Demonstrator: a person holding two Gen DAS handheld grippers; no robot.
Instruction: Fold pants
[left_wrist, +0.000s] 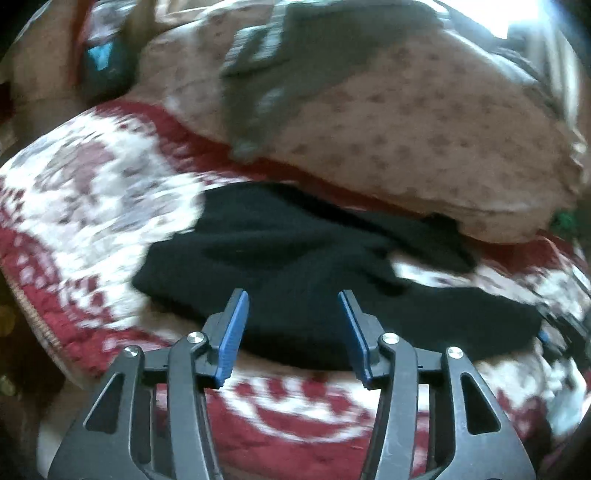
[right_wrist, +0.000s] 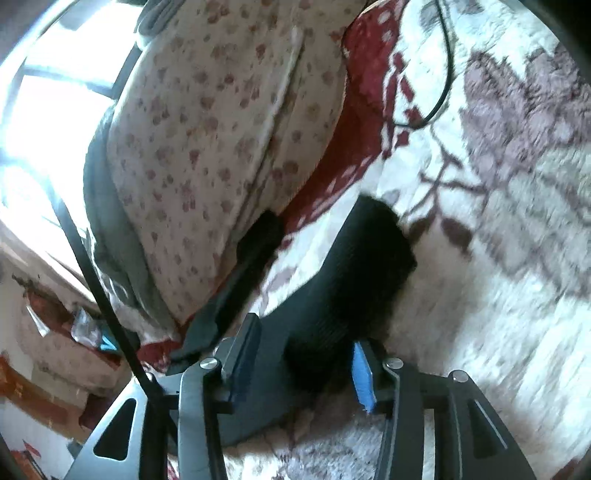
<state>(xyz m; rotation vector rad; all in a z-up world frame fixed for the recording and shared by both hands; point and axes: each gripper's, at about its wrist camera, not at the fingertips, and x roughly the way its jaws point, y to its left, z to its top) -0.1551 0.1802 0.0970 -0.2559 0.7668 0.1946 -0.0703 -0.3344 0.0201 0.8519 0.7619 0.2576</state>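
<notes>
The black pants (left_wrist: 295, 266) lie bunched on a red and white patterned bedspread (left_wrist: 85, 206). My left gripper (left_wrist: 293, 299) is open, its blue pads just above the near part of the pants, holding nothing. In the right wrist view a black pant leg (right_wrist: 354, 266) runs from the centre down between my right gripper's (right_wrist: 306, 339) fingers. The jaws stand apart, with the fabric lying between them; the pads do not press on it.
A large cream pillow with small brown flowers (left_wrist: 424, 122) lies behind the pants, with a grey garment (left_wrist: 295, 62) on top. The pillow (right_wrist: 207, 147) fills the left of the right wrist view. A thin black cable (right_wrist: 443, 74) lies on the bedspread. A bright window (right_wrist: 55, 110) is at left.
</notes>
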